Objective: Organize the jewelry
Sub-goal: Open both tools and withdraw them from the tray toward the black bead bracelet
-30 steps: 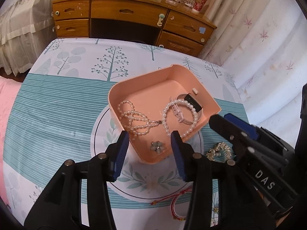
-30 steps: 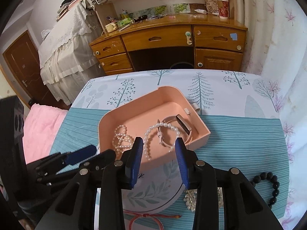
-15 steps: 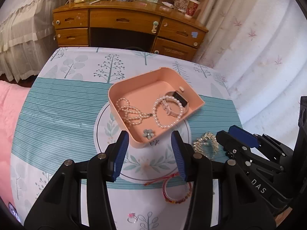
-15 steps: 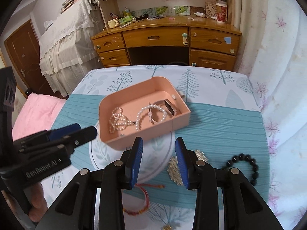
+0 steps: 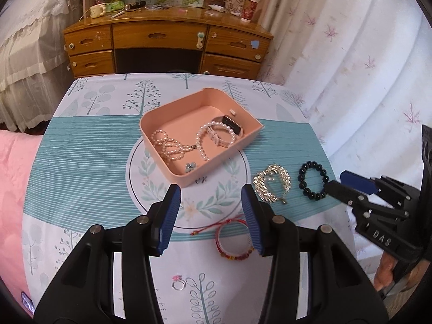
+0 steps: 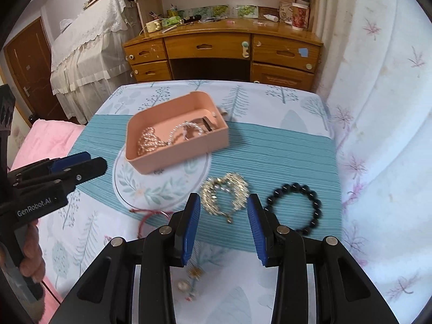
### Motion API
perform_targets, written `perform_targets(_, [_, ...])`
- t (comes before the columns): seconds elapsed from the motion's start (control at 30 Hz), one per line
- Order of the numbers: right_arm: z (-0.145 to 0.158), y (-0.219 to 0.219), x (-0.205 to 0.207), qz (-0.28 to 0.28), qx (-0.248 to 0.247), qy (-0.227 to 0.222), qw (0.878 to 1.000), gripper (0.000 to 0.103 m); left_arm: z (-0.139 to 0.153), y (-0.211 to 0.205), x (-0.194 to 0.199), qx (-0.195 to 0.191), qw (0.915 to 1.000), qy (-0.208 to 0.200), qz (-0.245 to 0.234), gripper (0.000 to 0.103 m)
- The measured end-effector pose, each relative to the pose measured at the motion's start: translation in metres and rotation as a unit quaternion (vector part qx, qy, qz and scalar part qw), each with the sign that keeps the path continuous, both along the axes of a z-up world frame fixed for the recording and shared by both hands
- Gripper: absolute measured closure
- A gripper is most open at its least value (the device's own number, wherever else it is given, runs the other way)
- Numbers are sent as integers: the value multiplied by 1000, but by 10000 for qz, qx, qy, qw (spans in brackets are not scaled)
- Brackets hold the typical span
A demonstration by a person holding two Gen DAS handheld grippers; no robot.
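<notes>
A pink tray on the table holds pearl strands, a pearl bracelet, a watch and a small flower piece. On the cloth in front lie a gold bracelet, a black bead bracelet, a red cord bracelet and a ring. My left gripper hangs open and empty above the cloth before the tray. My right gripper is open and empty, just short of the gold bracelet.
A wooden desk with drawers stands beyond the table. A white curtain hangs on the right, a pink bedcover lies on the left. Small earrings lie near the table's front edge.
Both grippers have drawn back and up from the tray. The gold bracelet, black beads, red cord bracelet and ring have come into view.
</notes>
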State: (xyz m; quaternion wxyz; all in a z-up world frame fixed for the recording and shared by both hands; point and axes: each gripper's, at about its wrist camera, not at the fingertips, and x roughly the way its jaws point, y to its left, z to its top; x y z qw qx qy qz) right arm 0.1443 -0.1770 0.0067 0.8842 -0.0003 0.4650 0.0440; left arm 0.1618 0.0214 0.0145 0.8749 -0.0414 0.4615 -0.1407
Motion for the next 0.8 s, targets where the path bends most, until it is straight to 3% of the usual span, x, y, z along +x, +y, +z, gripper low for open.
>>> perform_targets(0.47, [25, -57, -39, -334, 8, -73, 9994, 66, 3, -24, -26, 92, 9992, -55, -395, 58])
perform_targets(0.57, [21, -62, -41, -331, 77, -25, 9994, 66, -4, -29, -31, 105, 9987, -11, -489, 50])
perform_targets(0.8, [-9, -66, -32, -370, 201, 258, 9988, 66, -39, -33, -25, 297, 9974, 449, -480, 50])
